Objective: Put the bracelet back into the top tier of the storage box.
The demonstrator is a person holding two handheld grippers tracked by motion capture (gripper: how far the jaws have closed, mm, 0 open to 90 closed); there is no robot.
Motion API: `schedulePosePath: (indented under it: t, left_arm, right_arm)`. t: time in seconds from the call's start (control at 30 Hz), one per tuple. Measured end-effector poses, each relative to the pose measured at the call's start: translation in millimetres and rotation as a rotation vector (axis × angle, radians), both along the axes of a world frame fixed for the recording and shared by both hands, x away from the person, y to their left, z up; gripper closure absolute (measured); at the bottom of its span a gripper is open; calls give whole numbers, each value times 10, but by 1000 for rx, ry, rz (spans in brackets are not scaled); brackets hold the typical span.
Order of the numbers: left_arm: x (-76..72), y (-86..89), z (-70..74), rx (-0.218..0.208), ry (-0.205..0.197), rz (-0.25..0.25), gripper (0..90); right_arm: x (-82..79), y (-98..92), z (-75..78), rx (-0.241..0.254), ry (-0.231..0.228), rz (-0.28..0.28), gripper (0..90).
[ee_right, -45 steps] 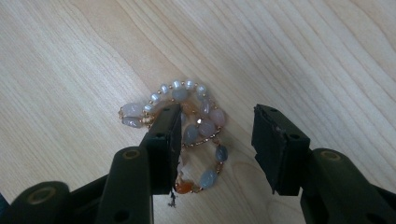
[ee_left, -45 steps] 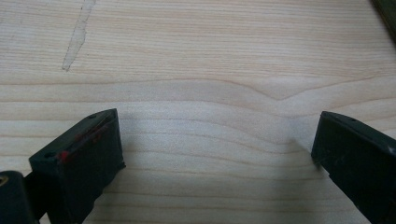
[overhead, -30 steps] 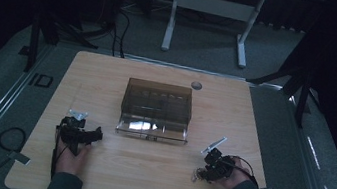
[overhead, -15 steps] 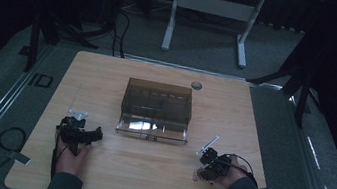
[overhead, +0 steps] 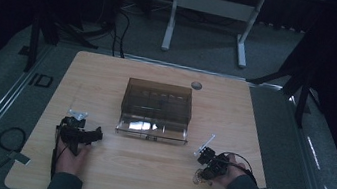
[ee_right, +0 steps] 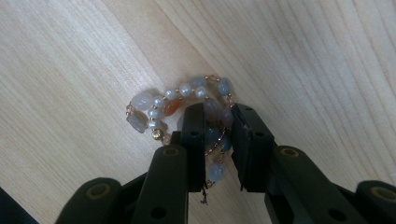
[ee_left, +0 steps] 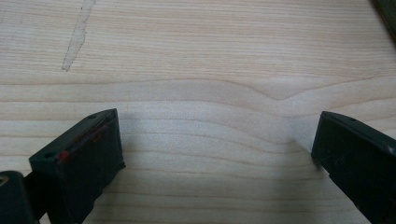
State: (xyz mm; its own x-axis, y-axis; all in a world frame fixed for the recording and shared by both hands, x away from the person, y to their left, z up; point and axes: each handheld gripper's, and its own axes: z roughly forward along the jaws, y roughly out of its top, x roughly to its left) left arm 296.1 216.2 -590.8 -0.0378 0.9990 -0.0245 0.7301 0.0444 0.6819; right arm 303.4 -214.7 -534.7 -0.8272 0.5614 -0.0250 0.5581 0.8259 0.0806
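Bracelet (ee_right: 187,109) partly hidden: several beads sit between the right gripper (ee_right: 218,114) jaws, its near stretch covered by them; in the high view it's too small to make out beads (overhead: 200,176). Left gripper (ee_left: 215,140) jaws cut off by the bottom edge. Box (overhead: 156,108) contents unreadable through tinted walls. Small round thing (overhead: 196,85) near the table's (overhead: 108,80) far edge, too small to identify.

The high view was dim and bluish, its surroundings nearly black; only the table (overhead: 154,178) was moderately lit, with a pale glare on the box (overhead: 157,108) front. Both gripper views were bright and evenly lit from above. The left gripper (ee_left: 217,149) cast soft shadows on the wood, and the nearest parts of the right gripper (ee_right: 218,123) were slightly blurred.
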Motion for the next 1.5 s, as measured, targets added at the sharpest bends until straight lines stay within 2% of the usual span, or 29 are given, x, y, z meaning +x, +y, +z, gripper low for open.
schedulePosePath:
  t: [0.17, 0.37, 0.4, 0.5, 0.53, 0.57, 0.67, 0.77, 0.87, 0.9, 0.97, 1.0, 1.07, 1.17, 1.33, 1.5]
  left_arm:
    - [0, 0, 0, 0, 0, 0, 18]
    - [0, 0, 0, 0, 0, 0, 19]
    - [0, 0, 0, 0, 0, 0, 18]
    - [0, 0, 0, 0, 0, 0, 18]
    - [0, -1, 0, -1, 0, 0, 18]
    - [-1, 0, 0, 0, 0, 0, 18]
    - [-1, -3, -2, -1, -3, 1, 19]
    - [-4, -9, -1, 2, -3, -7, 19]
    - [-4, -8, 0, 2, -1, -8, 18]
    - [-4, -9, -1, 2, -2, -8, 18]
    - [-3, -8, 0, 2, -1, -8, 18]
    - [-4, -9, 0, 2, -1, -8, 18]
    - [-4, -9, 0, 2, -1, -8, 19]
    - [-4, -9, 0, 2, -2, -8, 18]
    - [-4, -9, 0, 2, -1, -8, 19]
    - [-4, -9, 0, 2, -1, -8, 19]
  right_arm:
    - [-20, 26, -1, -17, -6, 15, 755]
    - [1, 16, 1, -4, 4, 2, 754]
    - [0, 19, 1, -3, 6, 5, 741]
    - [-3, 38, -3, -1, 31, 33, 623]
    - [-16, 59, -6, -10, 29, 46, 618]
    - [-38, 87, -10, -30, 18, 58, 643]
    - [-43, 141, -6, -58, 26, 85, 750]
    - [-46, 164, -3, -64, 22, 80, 763]
    - [-43, 152, -3, -51, 22, 68, 766]
    - [-26, 124, 2, -34, 27, 57, 774]
    - [-7, 94, 57, 2, 21, 35, 843]
    - [6, 79, 94, 14, 18, 28, 844]
    - [11, 65, 131, 0, 5, 27, 845]
    - [7, 52, 124, -12, 9, 28, 847]
    - [17, 19, 113, -3, 15, 20, 847]
    - [32, -11, 227, 11, -4, 18, 846]
